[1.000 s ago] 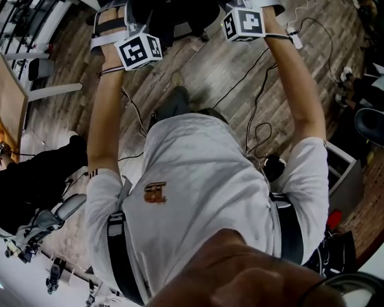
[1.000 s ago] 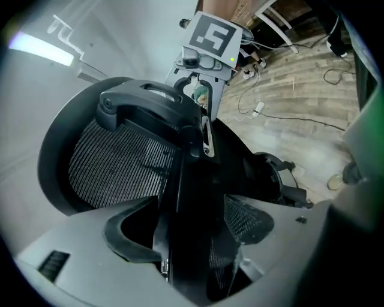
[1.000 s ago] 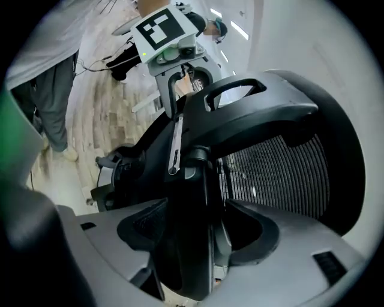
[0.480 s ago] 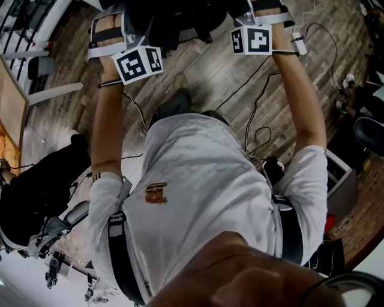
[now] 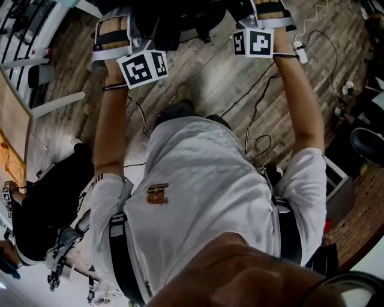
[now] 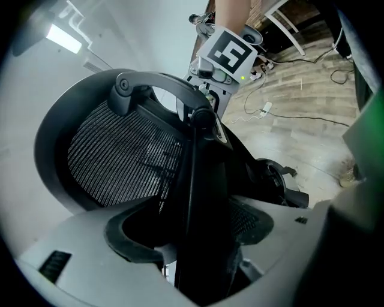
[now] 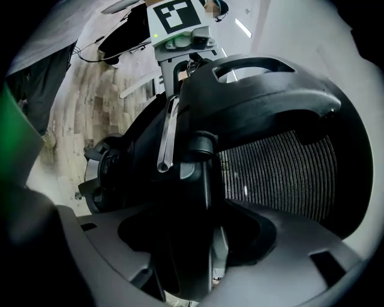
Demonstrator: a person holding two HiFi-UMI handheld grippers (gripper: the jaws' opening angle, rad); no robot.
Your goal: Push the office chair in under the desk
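The black office chair [image 5: 174, 21] is at the top of the head view, ahead of my outstretched arms. My left gripper [image 5: 139, 37] and right gripper [image 5: 247, 17] reach into its back from either side. In the left gripper view, my left gripper [image 6: 198, 243] is shut on the dark upright edge of the chair frame [image 6: 195, 174], beside the mesh back [image 6: 120, 156]. In the right gripper view, my right gripper [image 7: 192, 252] is shut on the opposite frame edge [image 7: 201, 180], with the mesh [image 7: 282, 174] to its right. I cannot make out the desk for certain.
Cables [image 5: 252, 90] trail across the wooden floor. A person in black [image 5: 48, 201] is at the lower left. A wood-coloured board [image 5: 13, 123] and white legs [image 5: 57, 99] stand at the left. A white box [image 5: 339, 180] and another dark chair [image 5: 367, 139] are at the right.
Both marker cubes sit lower and slightly further right in the head view than a second ago. Both grippers stay at the chair back. The person in black has shifted down the frame.
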